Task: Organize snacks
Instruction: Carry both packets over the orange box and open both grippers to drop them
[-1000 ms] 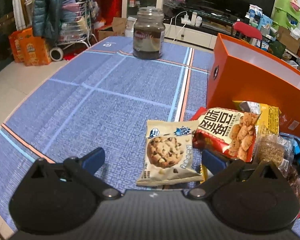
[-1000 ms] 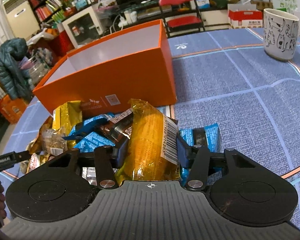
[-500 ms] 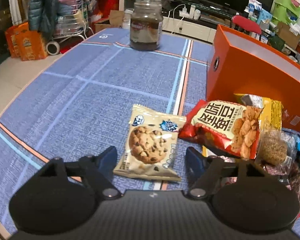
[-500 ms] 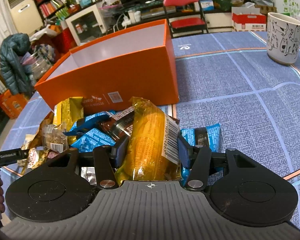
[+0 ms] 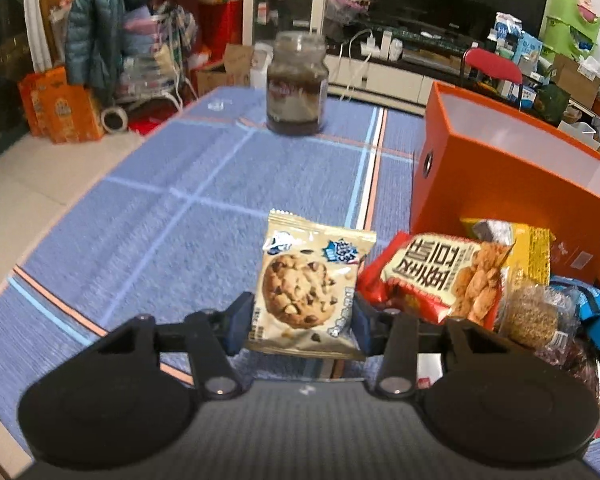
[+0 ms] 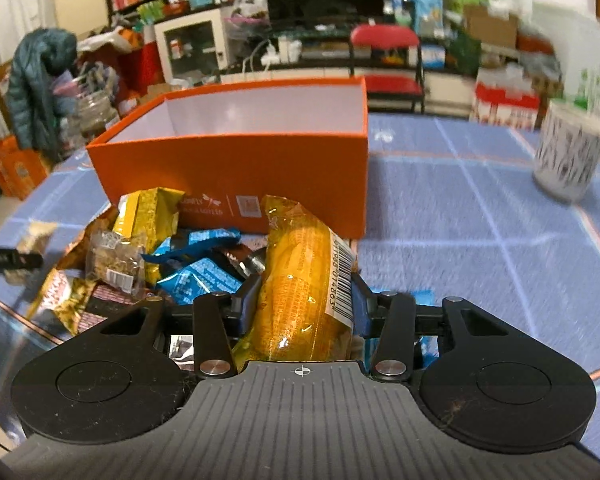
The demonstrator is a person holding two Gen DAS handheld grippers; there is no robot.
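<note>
My left gripper (image 5: pixel 300 322) is shut on a beige cookie packet (image 5: pixel 306 288) and holds it off the blue tablecloth. To its right lie a red snack bag (image 5: pixel 440 276) and more packets, in front of an open orange box (image 5: pixel 512 184). My right gripper (image 6: pixel 302 304) is shut on a yellow-orange packet (image 6: pixel 304 280), lifted above the snack pile (image 6: pixel 172 256). The orange box (image 6: pixel 236 168) stands just behind the pile, its white inside empty as far as I see.
A dark glass jar (image 5: pixel 297 84) stands at the far side of the table. A patterned white mug (image 6: pixel 568 152) stands at the right. The left gripper's tip (image 6: pixel 8 258) shows at the left edge. The table edge and floor lie to the left.
My left gripper closed on the cookie packet and lifted it. My right gripper rose and swung left with the yellow-orange packet still in it.
</note>
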